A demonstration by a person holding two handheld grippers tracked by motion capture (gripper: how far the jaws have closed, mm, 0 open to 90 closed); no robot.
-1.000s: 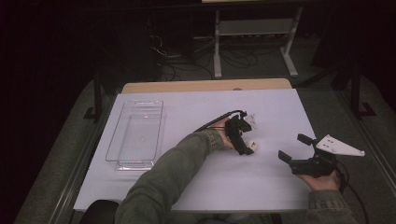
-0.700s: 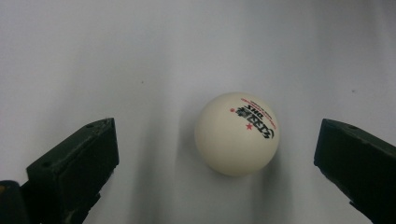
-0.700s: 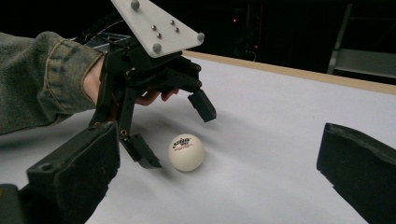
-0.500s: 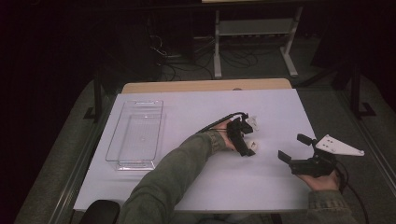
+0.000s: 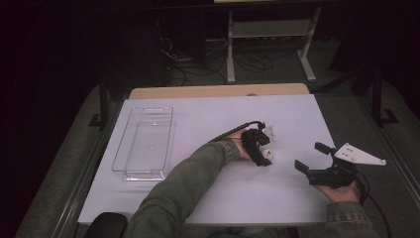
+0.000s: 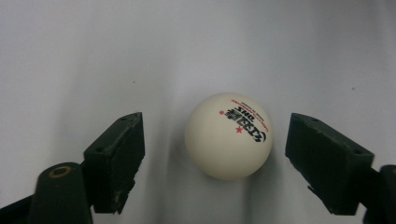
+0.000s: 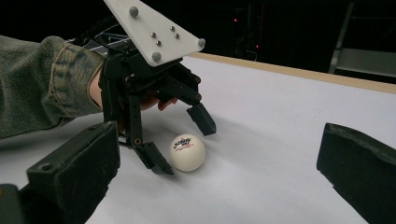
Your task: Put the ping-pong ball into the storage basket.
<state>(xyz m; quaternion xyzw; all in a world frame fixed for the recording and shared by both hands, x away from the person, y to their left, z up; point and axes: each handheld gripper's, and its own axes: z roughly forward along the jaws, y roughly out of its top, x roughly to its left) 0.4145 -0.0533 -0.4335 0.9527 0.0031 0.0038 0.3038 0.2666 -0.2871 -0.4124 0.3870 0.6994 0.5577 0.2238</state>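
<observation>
The left tongs [image 6: 212, 154] are straddling the white ball [image 6: 228, 135] on the counter [image 5: 208, 119], jaws apart and not touching it (right tongs [image 5: 313, 156] idling open nearby), so closing squarely looks next, perhaps toward the clear tray [image 5: 143, 141].

In the high view the white ping-pong ball [image 5: 268, 153] is mostly hidden behind the left gripper [image 5: 265, 147], and its printing is too small to read. In the left gripper view the small lettering beneath the logo on the ball stays unreadable, and the bottom edge cuts off both black jaws. In the right gripper view the right gripper [image 7: 219, 172] has its jaws cut by the bottom and side edges. The clear plastic bin [image 5: 143, 143] blurs at its near rim, where its wall fades against the white table [image 5: 213, 114].
</observation>
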